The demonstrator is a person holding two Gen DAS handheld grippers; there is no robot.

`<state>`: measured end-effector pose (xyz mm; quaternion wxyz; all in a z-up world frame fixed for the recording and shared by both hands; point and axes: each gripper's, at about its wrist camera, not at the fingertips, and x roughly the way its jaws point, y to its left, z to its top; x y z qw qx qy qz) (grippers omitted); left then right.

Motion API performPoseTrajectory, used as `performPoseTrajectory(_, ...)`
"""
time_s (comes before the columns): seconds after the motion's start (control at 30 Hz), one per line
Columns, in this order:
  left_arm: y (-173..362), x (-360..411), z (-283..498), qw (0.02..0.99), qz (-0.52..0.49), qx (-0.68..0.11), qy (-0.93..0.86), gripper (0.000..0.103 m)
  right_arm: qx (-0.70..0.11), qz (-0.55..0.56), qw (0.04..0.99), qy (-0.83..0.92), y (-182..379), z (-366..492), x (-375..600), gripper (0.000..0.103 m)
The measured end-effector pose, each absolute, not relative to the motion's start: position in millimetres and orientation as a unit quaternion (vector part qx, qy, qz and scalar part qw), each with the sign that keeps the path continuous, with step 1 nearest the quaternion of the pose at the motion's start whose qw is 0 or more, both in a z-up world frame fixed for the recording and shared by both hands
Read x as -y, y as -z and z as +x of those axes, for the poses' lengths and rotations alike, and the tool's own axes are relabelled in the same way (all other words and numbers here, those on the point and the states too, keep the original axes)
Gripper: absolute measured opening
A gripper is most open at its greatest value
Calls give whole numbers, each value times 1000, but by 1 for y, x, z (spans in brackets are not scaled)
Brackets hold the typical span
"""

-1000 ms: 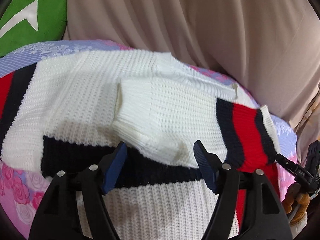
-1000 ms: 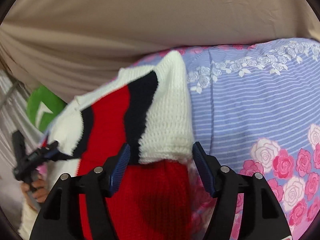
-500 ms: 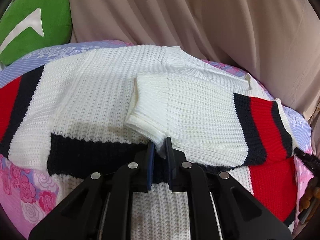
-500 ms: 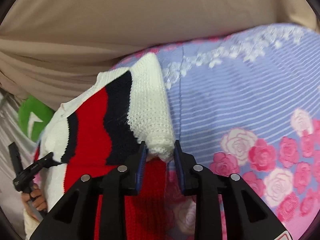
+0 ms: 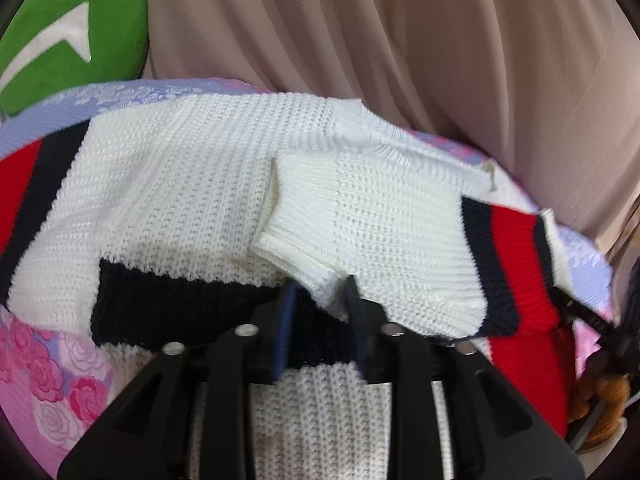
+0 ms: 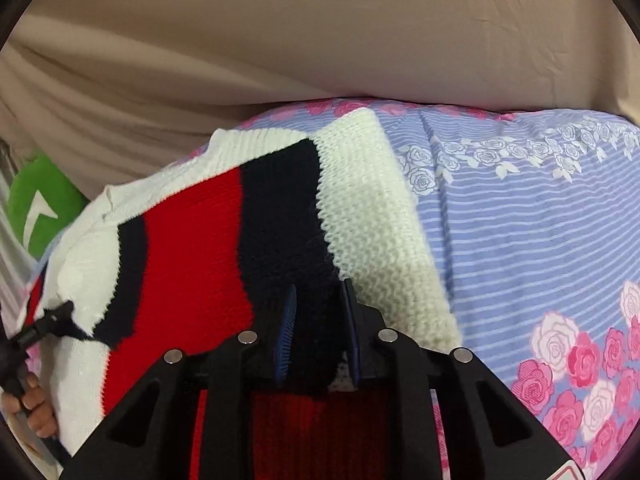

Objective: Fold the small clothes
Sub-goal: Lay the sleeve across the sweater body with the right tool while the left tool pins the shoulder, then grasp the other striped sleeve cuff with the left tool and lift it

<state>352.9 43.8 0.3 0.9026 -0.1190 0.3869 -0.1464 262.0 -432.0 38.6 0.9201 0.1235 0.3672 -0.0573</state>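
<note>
A knitted sweater (image 5: 172, 184), white with navy and red stripes, lies spread on a floral bedsheet (image 5: 52, 380). Its right sleeve (image 5: 380, 232) is folded across the chest. My left gripper (image 5: 320, 292) has its jaws narrowly apart around the lower corner of the sleeve cuff. In the right wrist view the sleeve's fold (image 6: 280, 232) lies ahead, and my right gripper (image 6: 318, 300) is shut on the navy band of that fold. The left gripper tip (image 6: 48, 320) shows at the left edge there.
A beige curtain (image 5: 400, 40) hangs right behind the bed. A green cushion (image 5: 68, 28) sits at the back left. The striped and rose-printed sheet (image 6: 520, 240) stretches to the right of the sweater. The right gripper (image 5: 600, 320) shows at the right edge of the left wrist view.
Both grippers closed from wide open onto the folded sleeve. The left jaws now stand slightly wider than half a second ago. The right gripper moved left onto the navy band.
</note>
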Motion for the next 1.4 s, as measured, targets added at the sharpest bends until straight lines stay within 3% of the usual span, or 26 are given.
performPoseTrajectory(0.17,-22,-107,327,906,-205,-350,123,48,-346,106,932,35,-78,205,399,30)
performPoseTrajectory(0.23,-29,-150,314,901,-244,-343,107,76,-348,80,934,-1,-89,166,373,32)
performPoseTrajectory(0.27,-32,-174,309,900,-258,-341,87,80,-354,67,933,-19,-90,147,360,36)
performPoseTrajectory(0.57,-1,-419,288,841,-388,-346,-150,81,-394,48,912,-103,-57,53,304,45)
performPoseTrajectory(0.67,11,-457,287,832,-429,-322,-143,78,-389,53,914,-105,-59,53,308,52)
performPoseTrajectory(0.7,12,-461,290,832,-430,-321,-142,71,-393,58,912,-104,-58,55,310,52)
performPoseTrajectory(0.73,12,-461,293,834,-426,-323,-138,50,-392,65,912,-104,-60,55,312,52)
performPoseTrajectory(0.77,13,-459,298,834,-423,-329,-129,39,-390,72,912,-105,-59,54,315,52)
performPoseTrajectory(0.8,15,-458,305,830,-421,-343,-127,10,-390,80,911,-106,-60,54,318,52)
performPoseTrajectory(0.87,6,-446,311,833,-413,-344,-127,7,-387,92,911,-108,-67,46,315,52)
performPoseTrajectory(0.97,-53,-392,313,882,-338,-309,-107,6,-386,102,910,-112,-61,45,322,53)
performPoseTrajectory(1.13,-173,-220,290,950,-200,-236,42,6,-386,111,908,-117,-53,59,331,54)
performPoseTrajectory(1.27,-205,-57,272,946,-125,-237,179,7,-385,127,906,-125,-51,67,333,55)
performPoseTrajectory(1.33,-184,24,267,930,-97,-274,224,16,-382,138,904,-133,-51,67,337,58)
performPoseTrajectory(1.37,-162,65,265,919,-84,-302,241,25,-381,142,903,-135,-52,66,338,60)
performPoseTrajectory(1.4,-142,91,263,910,-76,-322,250,50,-380,148,903,-138,-52,66,340,60)
